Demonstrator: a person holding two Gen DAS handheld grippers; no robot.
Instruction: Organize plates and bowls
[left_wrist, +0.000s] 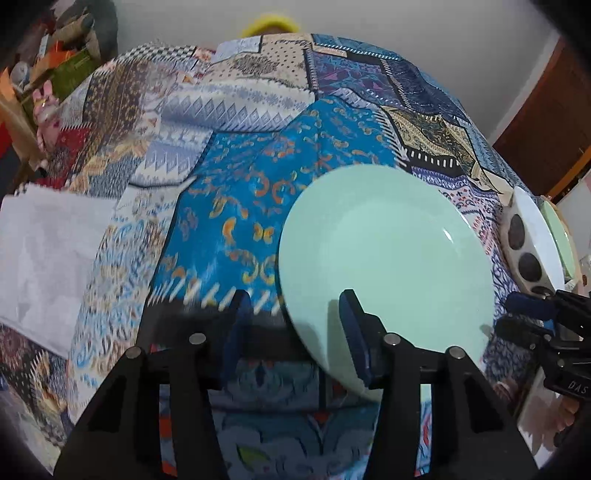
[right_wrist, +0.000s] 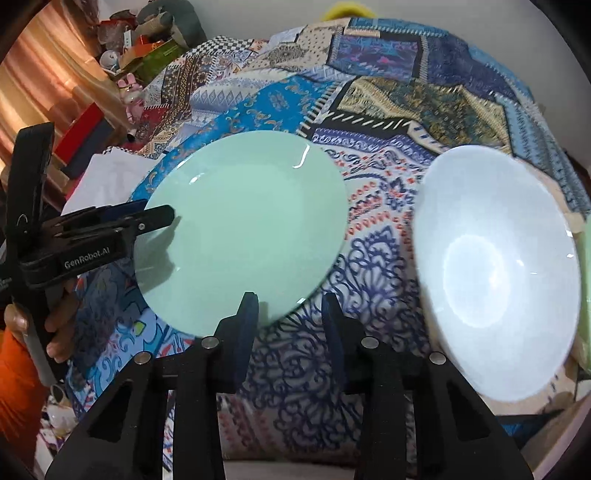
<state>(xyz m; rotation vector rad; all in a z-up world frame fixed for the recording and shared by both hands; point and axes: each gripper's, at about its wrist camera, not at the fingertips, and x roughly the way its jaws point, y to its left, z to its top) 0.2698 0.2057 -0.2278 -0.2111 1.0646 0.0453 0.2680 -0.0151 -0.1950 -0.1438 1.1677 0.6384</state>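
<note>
Patchwork cloth (left_wrist: 258, 206) in blues, whites and browns covers the whole surface, rumpled toward its far edge, with a cluttered shelf of boxes (right_wrist: 147, 55) beyond the far left corner. White folded paper (left_wrist: 48, 254) lies flat at the cloth's left edge.

Mint-green plate (left_wrist: 384, 254) sits right of centre on the cloth, tipped up. In my left wrist view the right finger (left_wrist: 356, 332) of my left gripper (left_wrist: 295, 314) overlaps the plate's near rim while the left finger stands off it over bare cloth; jaws are parted wide. In my right wrist view that gripper (right_wrist: 162, 218) shows at the plate's left rim. I cannot tell whether it bears on the plate.

My right gripper (right_wrist: 290, 314) hangs over the cloth near the near edge, jaws wide apart, nothing between them; its left finger (right_wrist: 249, 314) overlaps the plate's near rim, contact unclear.

White bowl (right_wrist: 495, 269) stands tilted on its side toward the right edge, hollow facing me. From the left wrist view it leans against a pale rack with dark round holes (left_wrist: 524, 254); a second green dish (left_wrist: 557, 232) sits just behind it.
</note>
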